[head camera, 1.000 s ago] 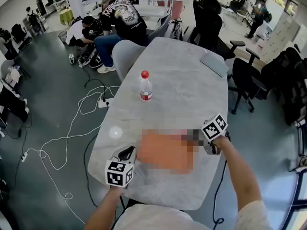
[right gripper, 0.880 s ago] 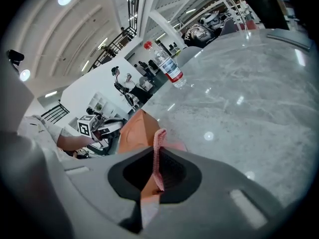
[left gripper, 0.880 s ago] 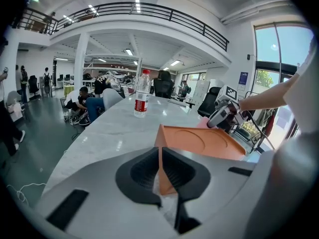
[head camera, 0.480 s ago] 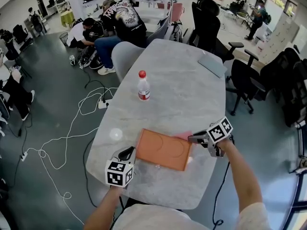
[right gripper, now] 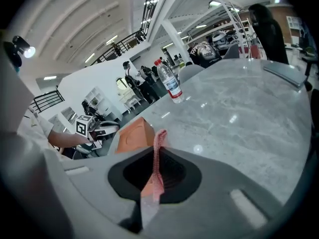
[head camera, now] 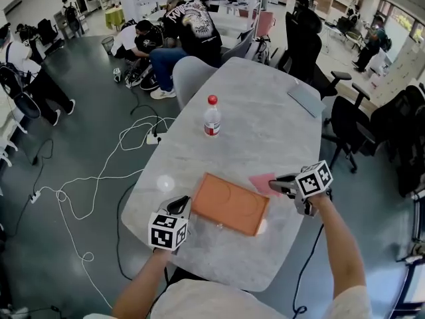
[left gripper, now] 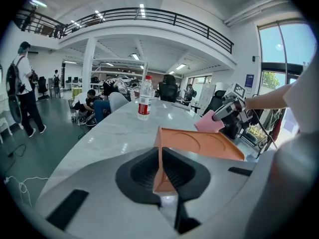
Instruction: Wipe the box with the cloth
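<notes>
Nearest, the left gripper (head camera: 178, 208) is clamped on the near corner of the orange box (head camera: 229, 203), which sits on the grey table (head camera: 265, 131). Just beyond the box's right edge, the right gripper (head camera: 279, 184) pinches the pink cloth (head camera: 261, 180), held clear of the lid. To wipe well, the cloth probably needs laying flat on the lid, then light pressure and sweeps from edge to edge, with the left gripper pinning the box against sliding. Farther off stands a bottle (head camera: 212, 117). Count: two grippers, one box, one cloth, one bottle.
</notes>
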`<state>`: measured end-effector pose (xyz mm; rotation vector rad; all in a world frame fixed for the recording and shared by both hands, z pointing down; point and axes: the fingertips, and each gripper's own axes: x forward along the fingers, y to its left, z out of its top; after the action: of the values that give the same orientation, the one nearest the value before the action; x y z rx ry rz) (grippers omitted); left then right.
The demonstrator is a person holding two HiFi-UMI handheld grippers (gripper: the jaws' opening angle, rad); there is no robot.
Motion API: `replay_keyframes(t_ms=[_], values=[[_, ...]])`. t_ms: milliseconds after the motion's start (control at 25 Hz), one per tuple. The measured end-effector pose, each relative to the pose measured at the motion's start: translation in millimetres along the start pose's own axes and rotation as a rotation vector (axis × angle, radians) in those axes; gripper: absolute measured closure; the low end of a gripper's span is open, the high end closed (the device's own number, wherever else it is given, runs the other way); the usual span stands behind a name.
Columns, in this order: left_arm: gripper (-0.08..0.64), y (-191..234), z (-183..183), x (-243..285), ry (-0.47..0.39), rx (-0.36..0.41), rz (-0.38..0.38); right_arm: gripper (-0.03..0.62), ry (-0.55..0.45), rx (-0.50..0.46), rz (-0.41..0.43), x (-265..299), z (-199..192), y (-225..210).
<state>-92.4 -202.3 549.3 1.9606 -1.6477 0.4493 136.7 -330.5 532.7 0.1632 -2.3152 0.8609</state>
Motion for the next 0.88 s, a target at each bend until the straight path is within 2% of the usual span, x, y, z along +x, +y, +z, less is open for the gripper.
replay_keyframes(t_ms=[320,560,880], values=[[0.534,2.8,-3.6,-14.4,-0.024,-0.029,0.047,0.577,-0.020,-0.136,0.006,5.7,42.9,20.8],[0.534,19.4,-6.6,-27.6,-0.047,-0.066,0.076,0.577,-0.001,-0.228,0.012,37.6,71.4,38.8],[0.534,49.6,-19.1,-37.1,-0.037,-0.082,0.075,0.577,0.051,-0.318,0.002,90.0,104.2,65.1]])
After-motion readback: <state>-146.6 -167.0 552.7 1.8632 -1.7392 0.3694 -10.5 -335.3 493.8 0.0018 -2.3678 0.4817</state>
